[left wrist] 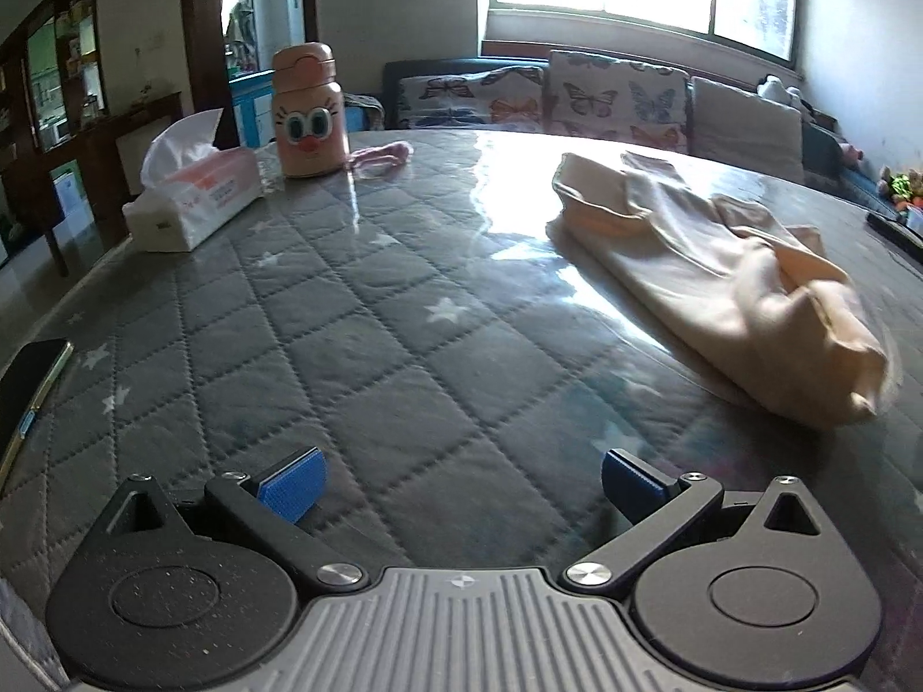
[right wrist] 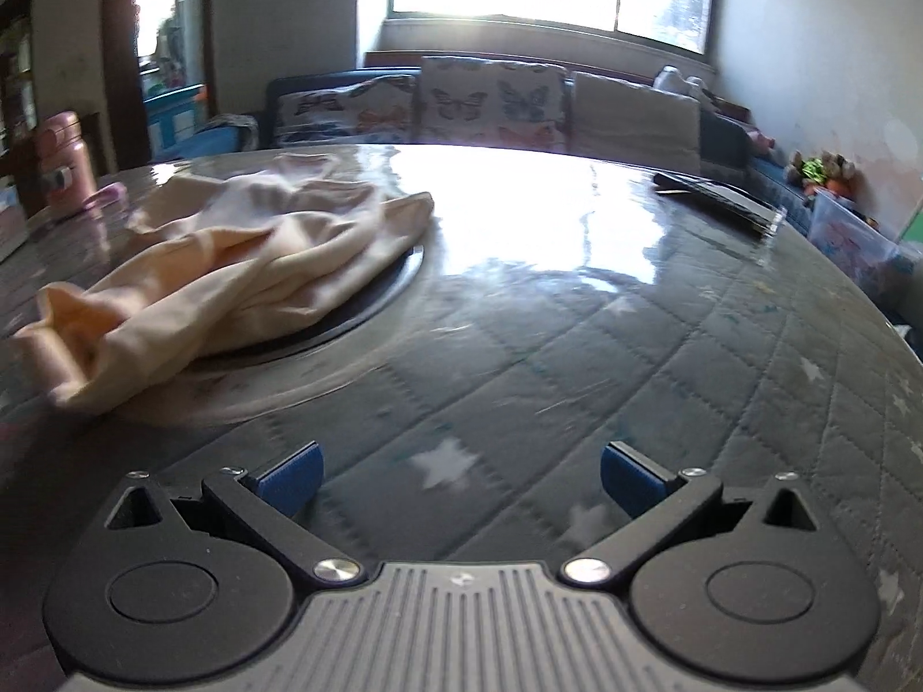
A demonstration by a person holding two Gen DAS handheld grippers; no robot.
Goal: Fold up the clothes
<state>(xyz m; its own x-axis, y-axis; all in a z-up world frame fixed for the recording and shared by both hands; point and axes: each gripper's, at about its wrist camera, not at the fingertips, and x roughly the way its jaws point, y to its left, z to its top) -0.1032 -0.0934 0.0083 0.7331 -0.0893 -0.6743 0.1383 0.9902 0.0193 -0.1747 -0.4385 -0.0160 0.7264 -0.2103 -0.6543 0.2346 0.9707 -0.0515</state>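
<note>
Cream garment (left wrist: pixel 715 282) lay rumpled and bunched on the glossy quilted table (left wrist: pixel 369 357), partly over a dark round disc (right wrist: pixel 375 300). Left gripper (left wrist: pixel 461 487) and right gripper (right wrist: pixel 461 476) hovered short of it, both spread wide, holding nothing. Could easily skid on that slick cover and drag out of shape. Disc seen only from the right; tissue box (left wrist: pixel 190 202) and phone (left wrist: pixel 29 386), possibly, only from the left.
</note>
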